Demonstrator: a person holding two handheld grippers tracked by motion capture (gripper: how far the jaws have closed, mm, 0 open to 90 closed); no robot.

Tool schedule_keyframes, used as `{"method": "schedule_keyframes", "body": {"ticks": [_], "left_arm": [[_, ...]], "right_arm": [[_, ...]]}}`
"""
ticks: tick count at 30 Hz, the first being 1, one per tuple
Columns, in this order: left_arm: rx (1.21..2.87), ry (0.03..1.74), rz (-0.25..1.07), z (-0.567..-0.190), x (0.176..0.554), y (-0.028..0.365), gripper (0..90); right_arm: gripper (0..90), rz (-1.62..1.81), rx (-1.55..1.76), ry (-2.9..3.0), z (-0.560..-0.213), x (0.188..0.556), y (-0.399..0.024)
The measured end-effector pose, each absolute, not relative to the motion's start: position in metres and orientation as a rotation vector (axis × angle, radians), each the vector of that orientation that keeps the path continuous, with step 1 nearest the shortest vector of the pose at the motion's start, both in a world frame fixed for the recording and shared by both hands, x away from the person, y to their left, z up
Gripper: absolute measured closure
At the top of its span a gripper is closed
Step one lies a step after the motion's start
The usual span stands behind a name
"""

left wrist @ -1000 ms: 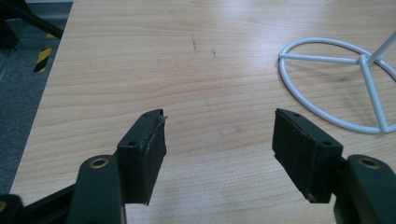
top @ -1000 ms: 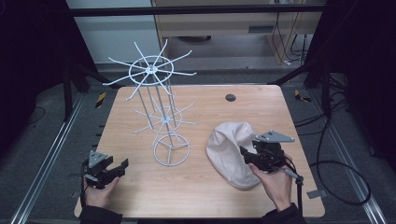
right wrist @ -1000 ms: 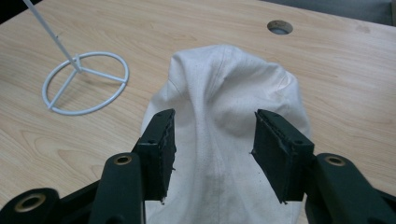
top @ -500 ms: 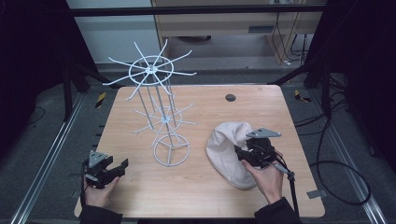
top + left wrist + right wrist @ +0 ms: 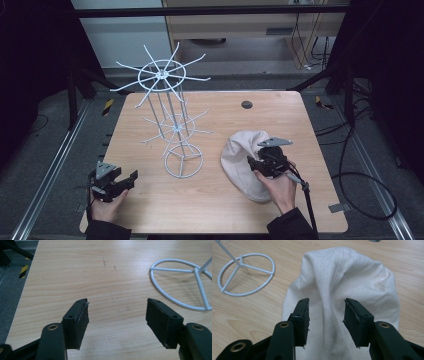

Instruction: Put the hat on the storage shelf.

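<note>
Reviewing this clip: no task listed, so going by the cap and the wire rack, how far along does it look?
Nothing looks done: the white wire rack carries nothing. In hand: the right gripper sits over the cream cap lying on the table, jaws open astride a fold. The left gripper waits open. Left, presumably: gripping, lifting, hanging the cap.

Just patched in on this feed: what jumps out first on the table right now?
The tall white wire rack with its spoked tiers stands left of centre on the wooden table. To its right lies a cream cloth hat, with the right gripper over it, jaws open astride a raised fold. The left gripper hovers open above bare wood near the front left corner.
</note>
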State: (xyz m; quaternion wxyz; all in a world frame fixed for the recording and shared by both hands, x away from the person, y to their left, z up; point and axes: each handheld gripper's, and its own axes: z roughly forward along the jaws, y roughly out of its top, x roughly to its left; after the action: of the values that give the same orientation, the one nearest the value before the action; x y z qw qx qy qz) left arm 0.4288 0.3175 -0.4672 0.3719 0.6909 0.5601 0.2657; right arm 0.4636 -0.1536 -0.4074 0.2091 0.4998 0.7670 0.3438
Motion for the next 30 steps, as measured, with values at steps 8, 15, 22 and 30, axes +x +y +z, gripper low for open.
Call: {"method": "schedule_keyframes", "body": {"ticks": [8, 15, 22, 30], "left_arm": [[1.775, 1.435, 0.681, -0.467, 0.428, 0.319, 34.7], [1.778, 1.432, 0.68, -0.467, 0.429, 0.318, 34.7], [1.781, 1.432, 0.681, -0.467, 0.429, 0.318, 34.8], [1.781, 1.432, 0.68, -0.467, 0.429, 0.318, 34.8]], "right_arm": [[58.5, 0.927, 1.404, 2.147, -0.417, 0.472, -0.151], [62.0, 0.886, 1.418, 2.146, -0.427, 0.478, -0.148], [69.5, 0.863, 1.438, 2.152, -0.434, 0.483, -0.148], [82.8, 0.824, 1.446, 2.155, -0.435, 0.485, -0.146]]}}
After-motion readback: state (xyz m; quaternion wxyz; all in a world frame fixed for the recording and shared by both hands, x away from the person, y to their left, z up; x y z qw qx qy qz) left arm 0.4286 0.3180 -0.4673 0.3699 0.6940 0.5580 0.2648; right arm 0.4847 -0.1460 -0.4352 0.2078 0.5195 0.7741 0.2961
